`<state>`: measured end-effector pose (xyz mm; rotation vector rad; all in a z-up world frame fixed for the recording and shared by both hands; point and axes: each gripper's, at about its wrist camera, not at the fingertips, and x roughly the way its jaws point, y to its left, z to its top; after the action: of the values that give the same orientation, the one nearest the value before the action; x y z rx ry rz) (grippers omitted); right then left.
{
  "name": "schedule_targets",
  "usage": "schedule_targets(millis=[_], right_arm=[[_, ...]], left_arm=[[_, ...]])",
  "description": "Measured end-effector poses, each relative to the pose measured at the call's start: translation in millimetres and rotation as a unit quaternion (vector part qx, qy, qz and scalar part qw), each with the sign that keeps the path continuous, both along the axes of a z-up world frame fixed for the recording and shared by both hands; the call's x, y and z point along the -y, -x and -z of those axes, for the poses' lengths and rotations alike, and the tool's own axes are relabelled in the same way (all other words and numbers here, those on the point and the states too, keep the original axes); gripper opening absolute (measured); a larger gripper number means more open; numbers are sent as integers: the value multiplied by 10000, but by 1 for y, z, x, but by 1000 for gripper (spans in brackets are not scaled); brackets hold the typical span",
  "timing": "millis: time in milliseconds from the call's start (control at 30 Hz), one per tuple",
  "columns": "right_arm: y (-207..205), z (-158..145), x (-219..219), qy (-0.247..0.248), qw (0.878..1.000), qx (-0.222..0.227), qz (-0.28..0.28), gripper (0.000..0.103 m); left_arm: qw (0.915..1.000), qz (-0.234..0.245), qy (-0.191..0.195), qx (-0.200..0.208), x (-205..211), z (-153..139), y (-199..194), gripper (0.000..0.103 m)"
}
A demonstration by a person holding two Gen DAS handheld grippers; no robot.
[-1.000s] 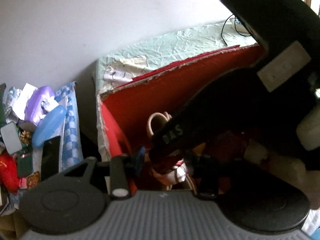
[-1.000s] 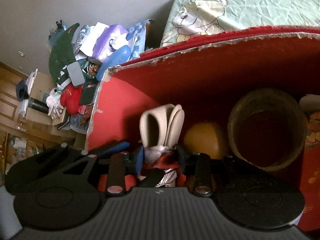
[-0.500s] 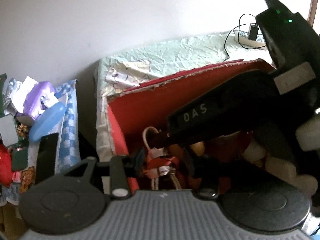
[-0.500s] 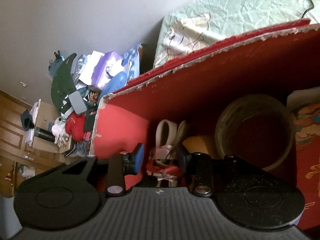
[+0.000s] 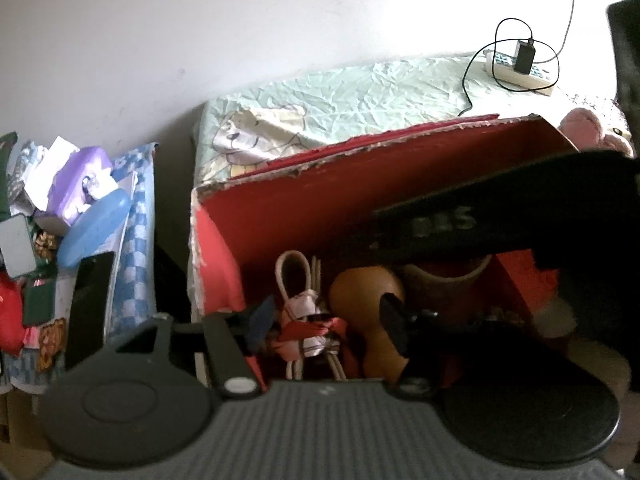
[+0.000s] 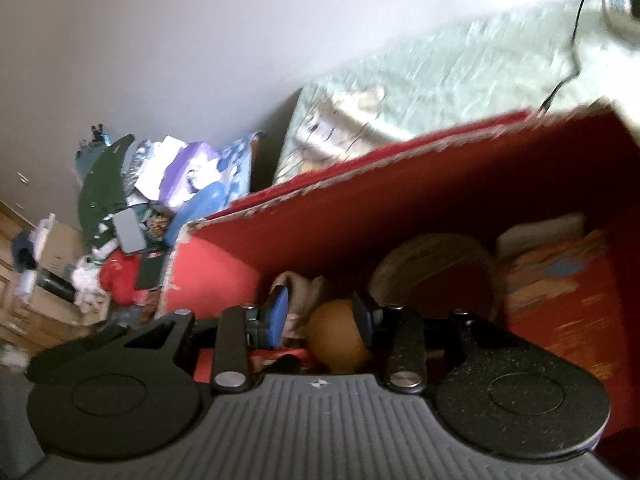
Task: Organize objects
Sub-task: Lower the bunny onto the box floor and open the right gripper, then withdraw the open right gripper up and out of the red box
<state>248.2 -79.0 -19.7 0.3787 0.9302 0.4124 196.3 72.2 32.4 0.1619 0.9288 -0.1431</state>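
Nearest, left gripper (image 5: 326,326) spread wide, holding nothing, poised over a bundle of cord (image 5: 306,320) wrapped in red and white ribbon, lying at the near left of the red box (image 5: 280,208). Probably light, soft and floppy; best pinched across the wrapped middle, not the loose loops. Right gripper (image 6: 320,316) likewise parted and empty, framing a yellow-brown ball (image 6: 338,340) just beside the bundle; smooth and round, likely to roll or slip unless squeezed across its widest part. Behind, a brown cup (image 5: 444,284) on its side. Beyond the box, a pale green sheet (image 5: 360,96), then a power strip (image 5: 520,72) by the wall.
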Motion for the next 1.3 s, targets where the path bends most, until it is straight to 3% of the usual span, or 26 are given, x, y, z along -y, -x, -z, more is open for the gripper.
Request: schedule_targets(millis=[233, 500, 1300], right_arm=[[5, -2, 14, 563, 9973, 334, 322, 40], [14, 0, 11, 987, 9933, 474, 355, 40], [18, 9, 19, 774, 9949, 466, 449, 40]], left_arm=[[9999, 40, -147, 65, 12, 0, -5, 74], [9993, -120, -344, -29, 13, 9, -14, 75], [9988, -294, -377, 47, 15, 13, -20, 88]])
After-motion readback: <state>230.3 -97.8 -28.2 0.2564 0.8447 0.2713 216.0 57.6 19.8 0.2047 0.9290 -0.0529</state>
